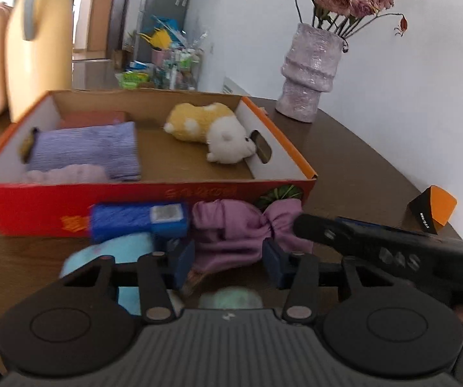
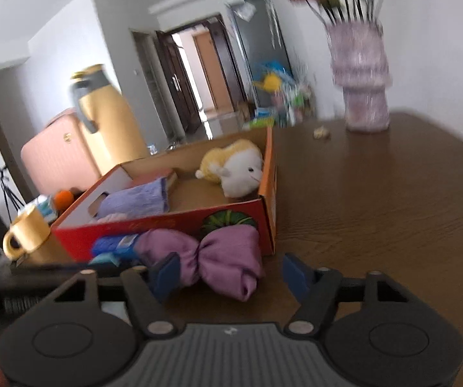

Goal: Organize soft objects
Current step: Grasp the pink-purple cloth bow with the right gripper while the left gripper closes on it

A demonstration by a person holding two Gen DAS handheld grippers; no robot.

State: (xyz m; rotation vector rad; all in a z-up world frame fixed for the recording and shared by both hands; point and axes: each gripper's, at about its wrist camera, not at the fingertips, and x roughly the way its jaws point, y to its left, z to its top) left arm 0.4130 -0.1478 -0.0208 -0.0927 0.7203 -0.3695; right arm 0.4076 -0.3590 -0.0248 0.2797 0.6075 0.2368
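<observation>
A red-and-orange cardboard box [image 1: 154, 198] [image 2: 167, 225] stands on the brown table. Inside lie a folded lavender towel [image 1: 86, 148] [image 2: 134, 201] and a yellow-and-white plush animal [image 1: 212, 132] [image 2: 236, 167]. In front of the box lie a purple bow-shaped cloth [image 1: 241, 225] [image 2: 215, 258], a blue fuzzy item with a label [image 1: 138, 219] [image 2: 115, 243] and a light blue soft item [image 1: 112, 254]. My left gripper [image 1: 228, 262] is open, its jaws either side of the purple cloth's near edge. My right gripper [image 2: 231, 277] is open, close around the purple cloth; it also shows in the left wrist view [image 1: 376, 245].
A lavender vase [image 1: 308, 71] [image 2: 363, 77] with dried roses stands at the table's back right. A yellow thermos [image 1: 38, 42] [image 2: 105, 116] and a gold mug [image 2: 28, 235] stand left of the box. An orange-black small carton [image 1: 434, 209] lies at right.
</observation>
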